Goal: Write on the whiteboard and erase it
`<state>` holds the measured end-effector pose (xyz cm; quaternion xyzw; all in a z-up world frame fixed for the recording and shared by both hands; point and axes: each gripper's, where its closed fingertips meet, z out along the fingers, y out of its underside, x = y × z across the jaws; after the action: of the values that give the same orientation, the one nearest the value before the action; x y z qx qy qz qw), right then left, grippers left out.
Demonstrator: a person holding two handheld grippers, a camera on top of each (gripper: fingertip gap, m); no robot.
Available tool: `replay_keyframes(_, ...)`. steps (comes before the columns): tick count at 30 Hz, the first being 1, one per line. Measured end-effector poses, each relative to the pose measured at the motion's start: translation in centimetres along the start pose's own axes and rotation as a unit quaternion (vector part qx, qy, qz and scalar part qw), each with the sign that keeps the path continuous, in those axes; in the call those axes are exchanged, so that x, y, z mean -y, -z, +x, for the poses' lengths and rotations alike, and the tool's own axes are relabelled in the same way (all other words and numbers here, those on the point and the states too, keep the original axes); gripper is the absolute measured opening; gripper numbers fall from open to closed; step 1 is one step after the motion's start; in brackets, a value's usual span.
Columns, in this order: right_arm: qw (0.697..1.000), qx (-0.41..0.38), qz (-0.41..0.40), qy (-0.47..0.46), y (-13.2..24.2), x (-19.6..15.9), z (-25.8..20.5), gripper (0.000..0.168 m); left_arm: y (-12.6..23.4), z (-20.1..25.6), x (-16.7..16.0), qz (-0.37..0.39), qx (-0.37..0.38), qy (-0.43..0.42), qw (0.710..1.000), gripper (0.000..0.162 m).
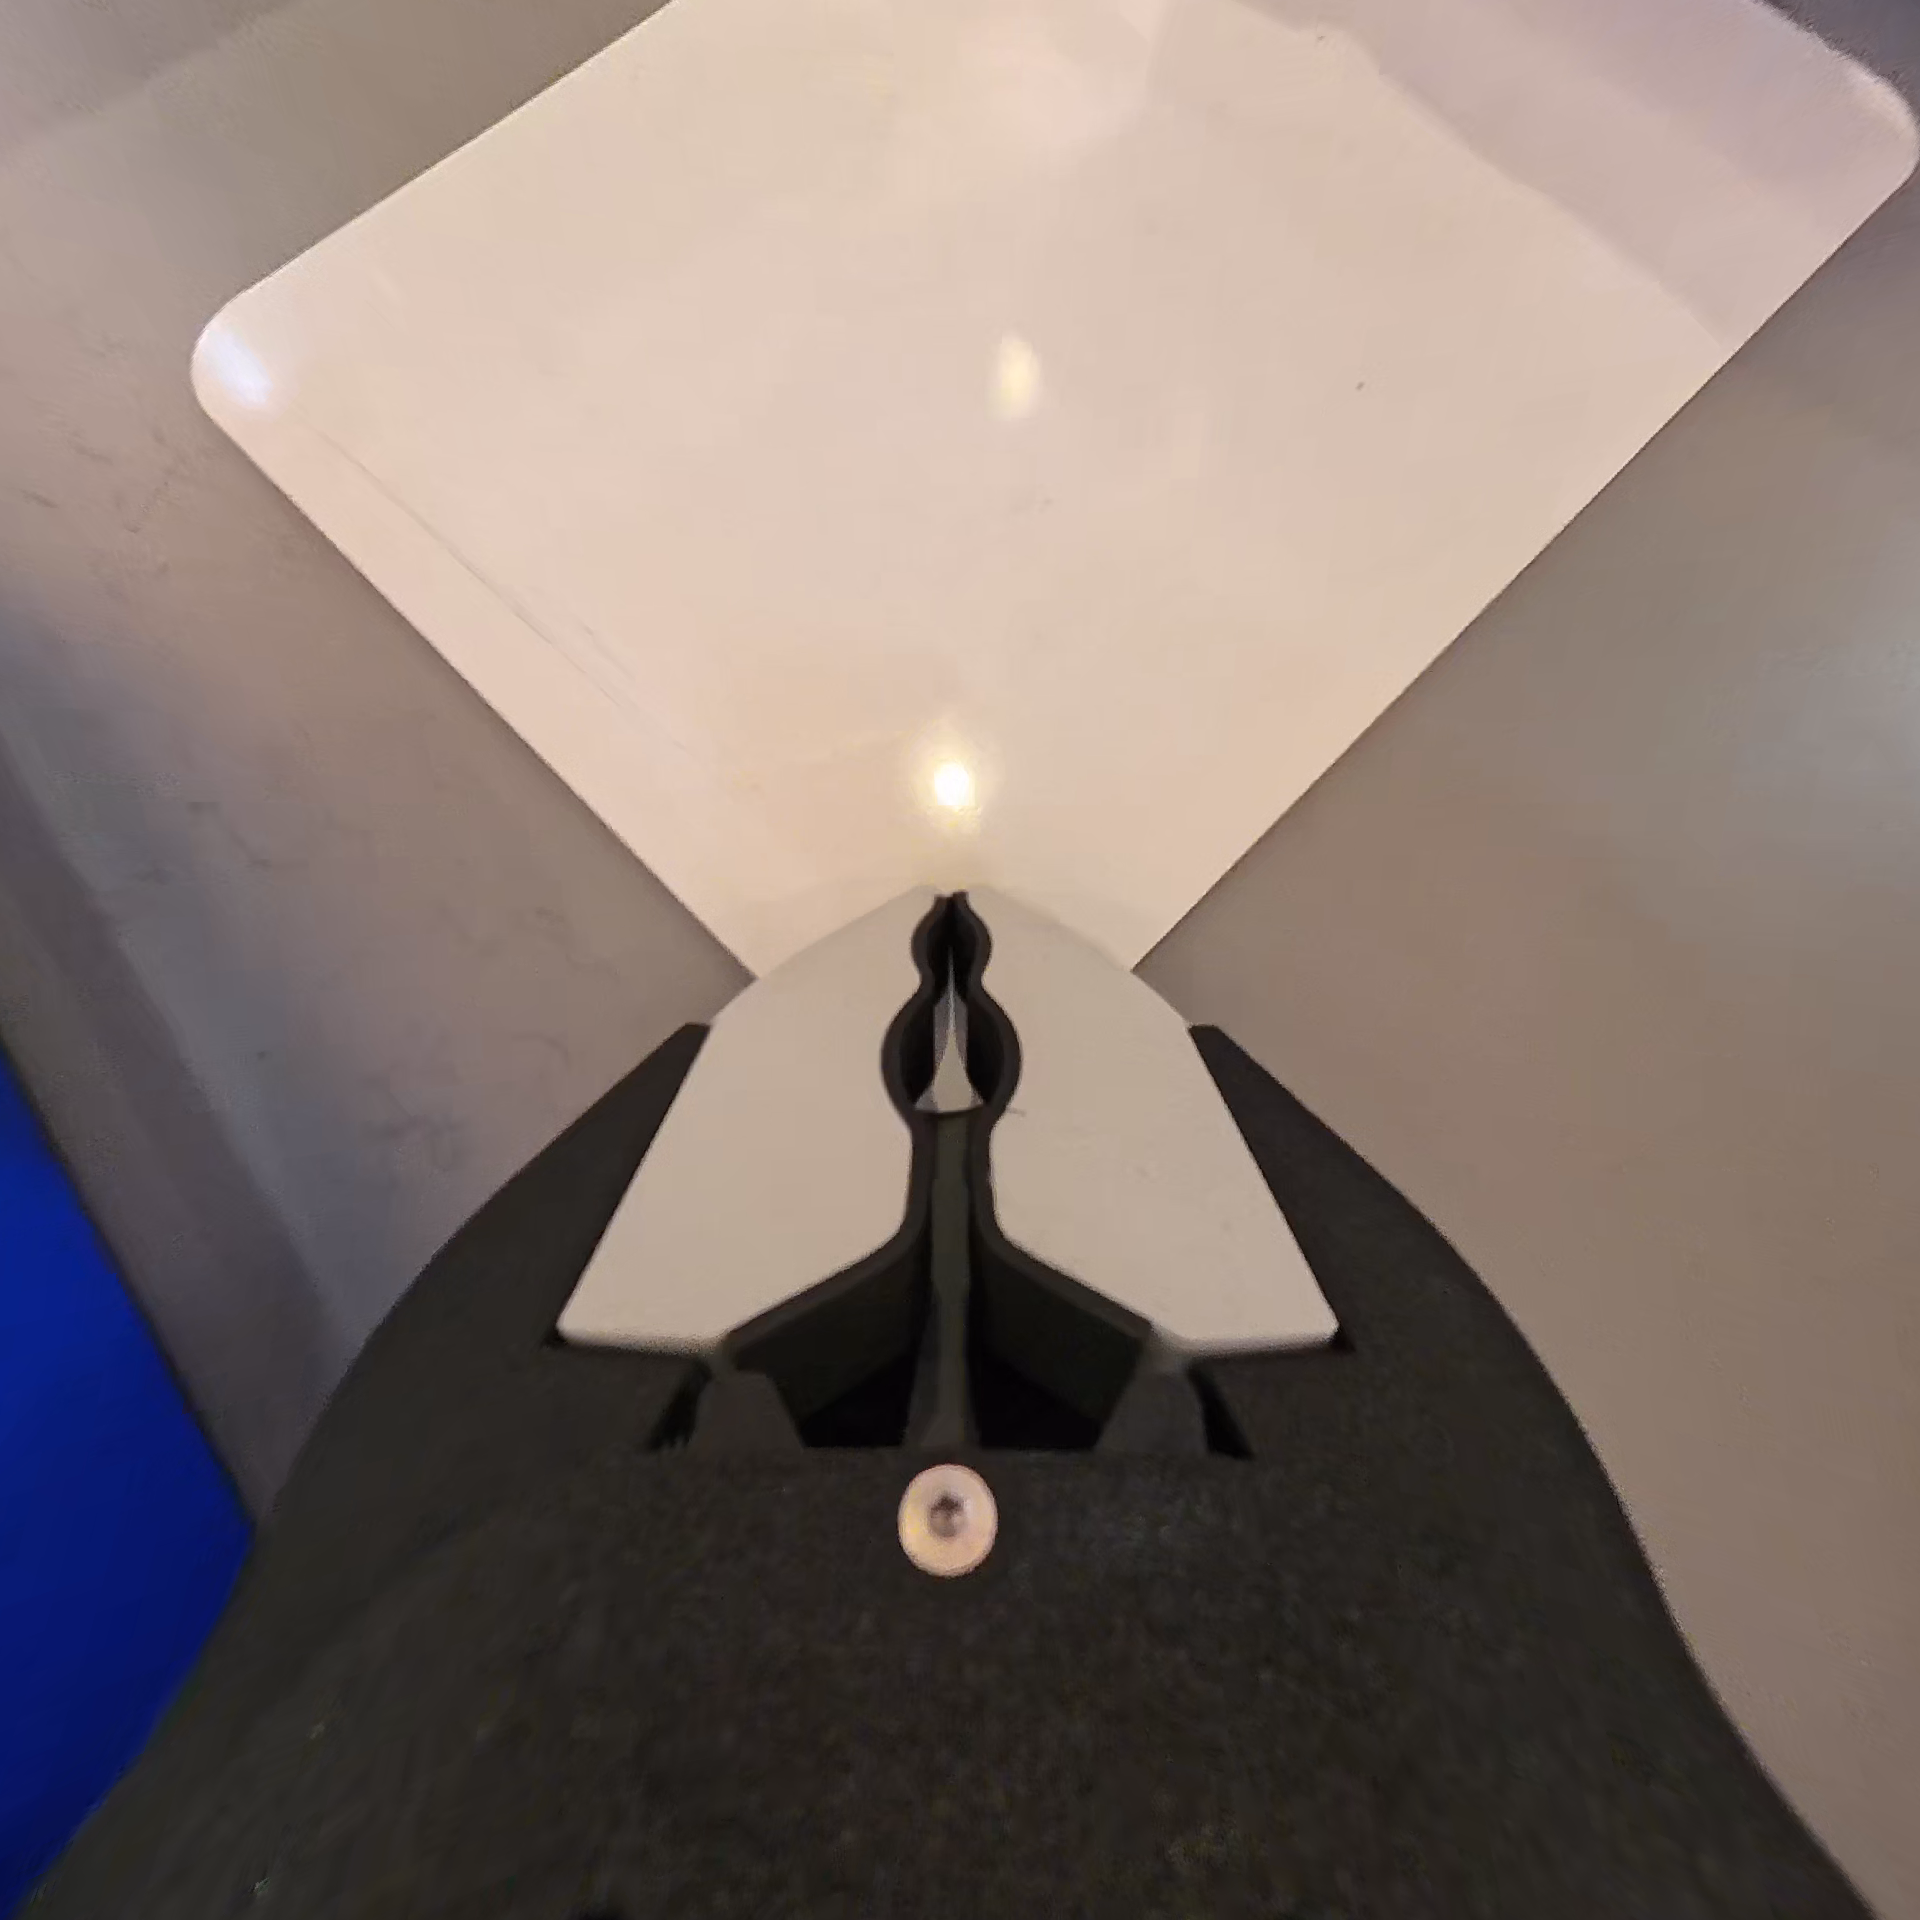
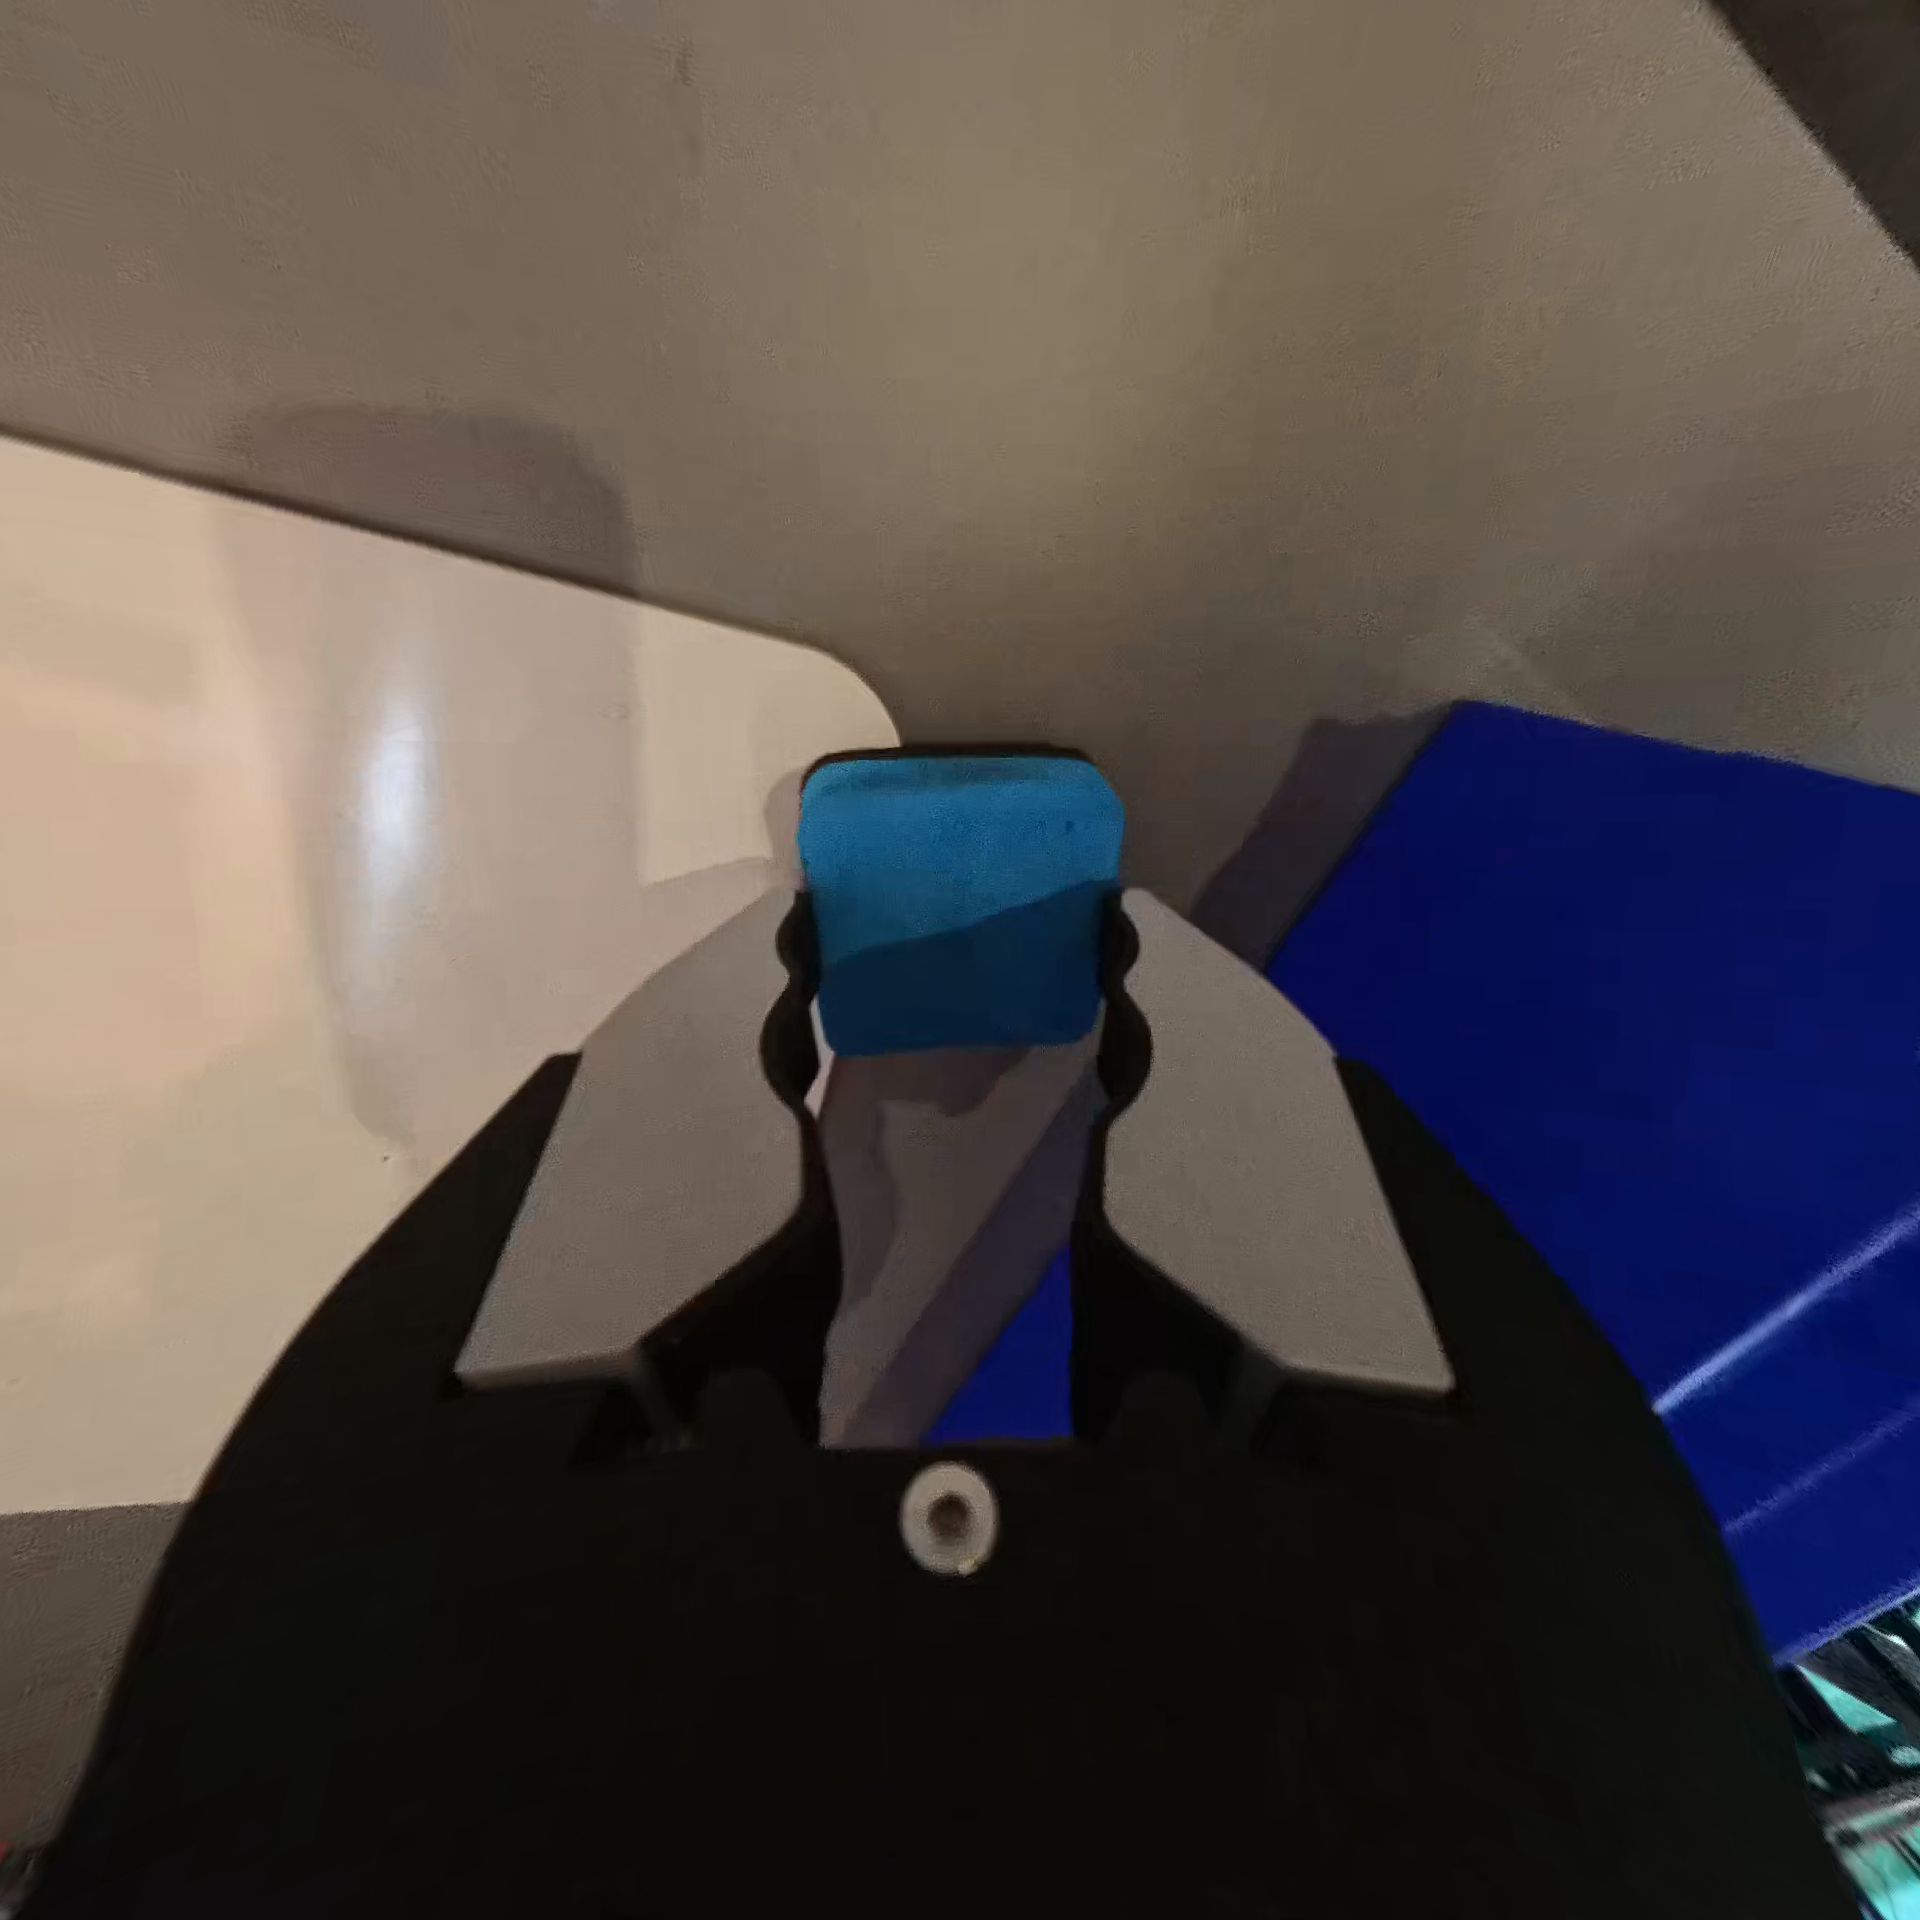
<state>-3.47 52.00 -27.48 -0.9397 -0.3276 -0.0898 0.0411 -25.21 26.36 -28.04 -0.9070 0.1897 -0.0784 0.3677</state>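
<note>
The whiteboard is lying flat on the grey tabletop, turned cornerwise to the left gripper, and its surface is showing no marks, only lamp glare. The left gripper is sitting over the board's nearest corner with its jaws drawn together and nothing visible between them; judged from the placing, it is pinning that corner so the board cannot slide under a wipe, though actual contact is hidden beneath the fingertips. The right gripper is clamping a blue eraser block by its sides, jaws parted only to the block's width, just beside a rounded corner of the whiteboard. Its dark wiping face is pointing away from the camera, so whether it is touching the table cannot be told. A blue panel is lying on the far side of the eraser from the board, cut off at the frame edge. No marker is appearing in either view.
</note>
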Motion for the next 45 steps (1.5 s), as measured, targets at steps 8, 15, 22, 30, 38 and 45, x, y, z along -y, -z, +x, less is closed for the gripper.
replay_keyframes(8, 0.968, 0.043, 0.092, 0.228, 3.6, 5.0, -19.1, 0.052, 0.3, -0.6, -0.3, -0.001, 0.012, 0.008, 1.0, 0.0)
replay_keyframes(15, 0.999, 0.047, 0.026, 0.01, 0.2, 1.9, -2.4, 0.052, 0.3, -0.5, -0.3, 0.003, 0.008, 0.009, 1.0, 0.0)
replay_keyframes(22, 0.976, 0.114, 0.106, 0.149, 4.6, 1.2, -11.7, 0.052, 0.3, -0.5, -0.3, 0.002, 0.012, 0.005, 1.0, 0.0)
replay_keyframes(30, 0.966, 0.096, 0.104, 0.215, 2.6, -3.3, -14.4, 0.052, 0.3, -0.4, -0.3, 0.002, 0.008, 0.007, 1.0, 0.0)
replay_keyframes(38, 0.996, 0.011, 0.083, 0.0, 2.4, 1.6, -0.1, 0.052, 0.2, -0.4, -0.2, 0.002, 0.007, 0.007, 1.0, 0.0)
replay_keyframes(45, 0.996, 0.031, 0.061, -0.053, -0.5, 0.8, 0.6, 0.053, 0.2, -0.3, -0.2, 0.003, 0.006, 0.004, 1.0, 0.0)
